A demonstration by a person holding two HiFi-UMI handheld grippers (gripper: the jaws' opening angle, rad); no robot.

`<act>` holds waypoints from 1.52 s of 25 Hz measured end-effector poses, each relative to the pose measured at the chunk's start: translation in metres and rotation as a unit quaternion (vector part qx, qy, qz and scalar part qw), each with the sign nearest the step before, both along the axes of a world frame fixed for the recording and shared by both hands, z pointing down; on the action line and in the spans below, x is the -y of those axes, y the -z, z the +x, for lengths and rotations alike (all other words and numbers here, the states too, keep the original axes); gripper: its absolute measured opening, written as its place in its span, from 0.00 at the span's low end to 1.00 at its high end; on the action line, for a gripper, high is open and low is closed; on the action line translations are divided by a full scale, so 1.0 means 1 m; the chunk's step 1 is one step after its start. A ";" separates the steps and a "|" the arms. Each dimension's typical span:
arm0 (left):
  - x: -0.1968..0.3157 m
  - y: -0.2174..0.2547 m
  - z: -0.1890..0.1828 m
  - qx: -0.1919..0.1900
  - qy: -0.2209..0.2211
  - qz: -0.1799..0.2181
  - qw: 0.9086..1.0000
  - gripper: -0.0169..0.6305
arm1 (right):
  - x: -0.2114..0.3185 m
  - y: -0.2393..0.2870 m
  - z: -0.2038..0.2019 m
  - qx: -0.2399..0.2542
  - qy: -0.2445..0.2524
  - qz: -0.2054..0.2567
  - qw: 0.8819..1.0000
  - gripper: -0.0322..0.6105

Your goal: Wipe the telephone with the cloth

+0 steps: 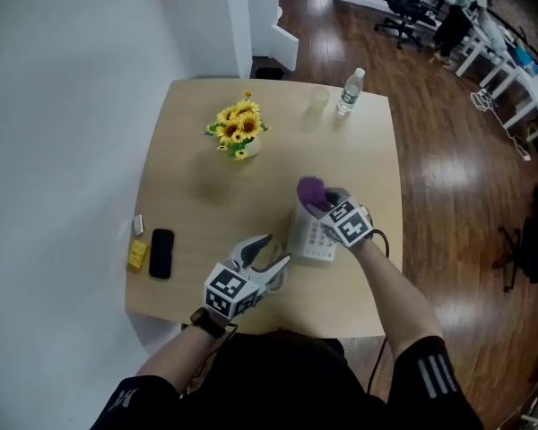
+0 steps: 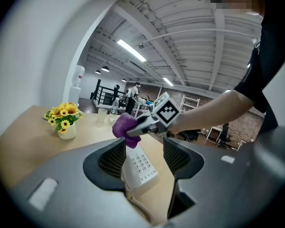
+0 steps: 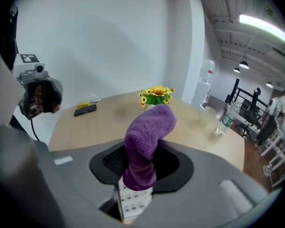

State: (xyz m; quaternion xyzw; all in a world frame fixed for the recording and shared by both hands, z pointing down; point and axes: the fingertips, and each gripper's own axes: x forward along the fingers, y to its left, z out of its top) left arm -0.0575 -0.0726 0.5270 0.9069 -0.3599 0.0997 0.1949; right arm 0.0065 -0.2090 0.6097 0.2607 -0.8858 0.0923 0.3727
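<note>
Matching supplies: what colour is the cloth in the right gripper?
Purple; the cloth shows best in the right gripper view.

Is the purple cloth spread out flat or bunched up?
Bunched up: the cloth stands as a thick wad pinched in the right gripper, over the telephone keypad.

In the head view the right gripper (image 1: 321,201) and the purple cloth (image 1: 311,189) cover the far end of the telephone (image 1: 310,240). In the right gripper view the cloth hides all but a few rows of its keys. The yellow thing (image 1: 137,254) at the table (image 1: 206,150) edge is too small to tell, as is the bottle (image 1: 350,90) label
</note>
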 end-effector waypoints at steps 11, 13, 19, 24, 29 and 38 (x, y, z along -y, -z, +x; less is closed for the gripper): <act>-0.002 -0.013 -0.036 0.018 0.046 -0.019 0.999 0.40 | 0.041 -0.074 -0.003 -0.117 0.028 -0.019 0.993 0.25; 0.000 -0.014 -0.042 0.017 0.051 -0.021 0.998 0.40 | 0.037 -0.074 -0.006 -0.109 0.025 -0.016 0.994 0.25; 0.010 -0.015 -0.041 0.012 0.053 -0.020 0.998 0.40 | -0.003 -0.067 -0.016 -0.119 0.071 0.001 0.990 0.25; 0.017 -0.013 -0.031 0.017 0.044 -0.020 0.999 0.40 | -0.045 -0.078 -0.020 -0.153 0.149 0.055 0.975 0.25; 0.014 -0.019 -0.024 0.018 0.037 -0.023 0.999 0.40 | -0.089 -0.093 -0.022 -0.164 0.190 0.070 0.965 0.25; 0.007 -0.023 -0.016 0.023 0.033 -0.032 0.999 0.40 | -0.160 -0.121 -0.021 -0.215 0.262 0.052 0.939 0.25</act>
